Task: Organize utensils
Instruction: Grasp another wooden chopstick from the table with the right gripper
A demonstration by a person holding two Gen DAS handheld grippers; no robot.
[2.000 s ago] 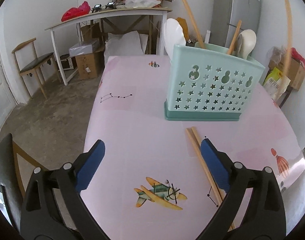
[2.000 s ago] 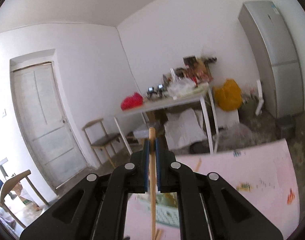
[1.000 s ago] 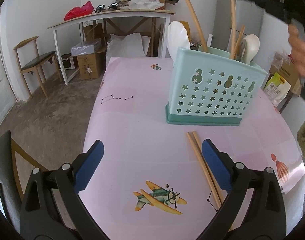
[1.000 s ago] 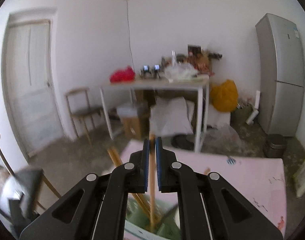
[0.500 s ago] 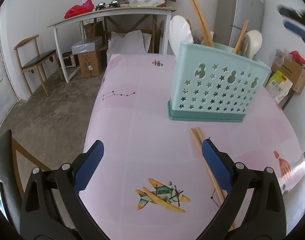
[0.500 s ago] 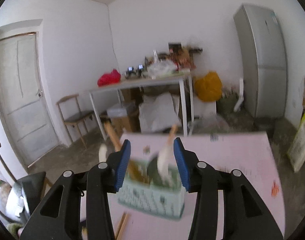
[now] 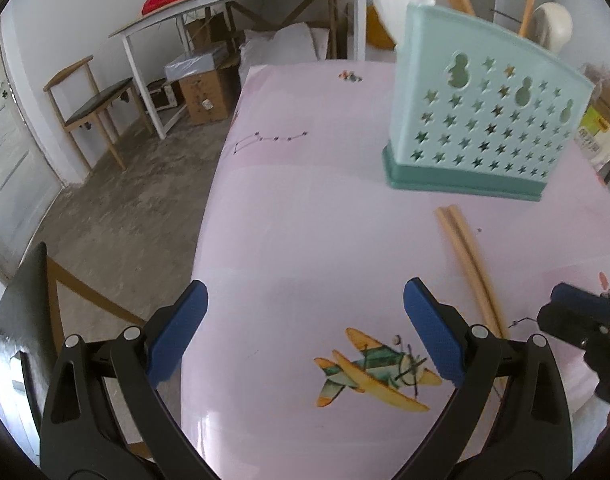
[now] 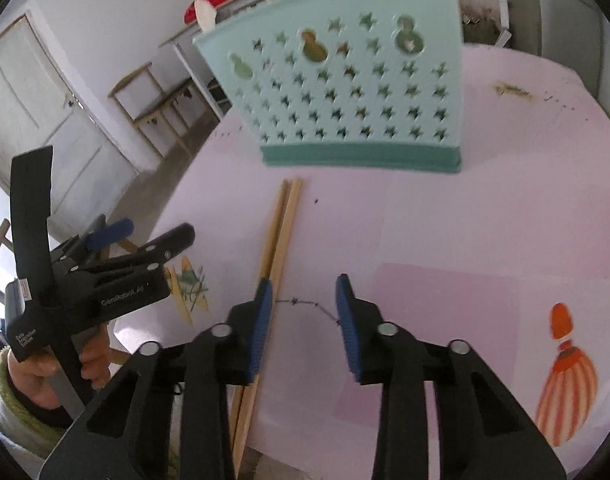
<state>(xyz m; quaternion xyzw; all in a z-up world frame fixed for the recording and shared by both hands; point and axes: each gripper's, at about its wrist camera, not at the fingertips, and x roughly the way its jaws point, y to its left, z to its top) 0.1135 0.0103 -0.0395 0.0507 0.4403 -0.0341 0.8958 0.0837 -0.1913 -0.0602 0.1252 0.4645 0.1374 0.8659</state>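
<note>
Two chopsticks (image 8: 279, 240) flat on the pink table (image 8: 445, 220), side by side, long axis running from the near edge toward the teal holder (image 8: 345, 92).

Right gripper (image 8: 303, 316) low over them, jaws just been closing but still apart, nothing between; left pad right beside the sticks. Left gripper (image 7: 305, 336) wide open, empty.

A home's room; fridge (image 8: 561, 12), wooden chair (image 7: 93, 100) (cluttered trestle table (image 7: 233, 4) behind).
</note>
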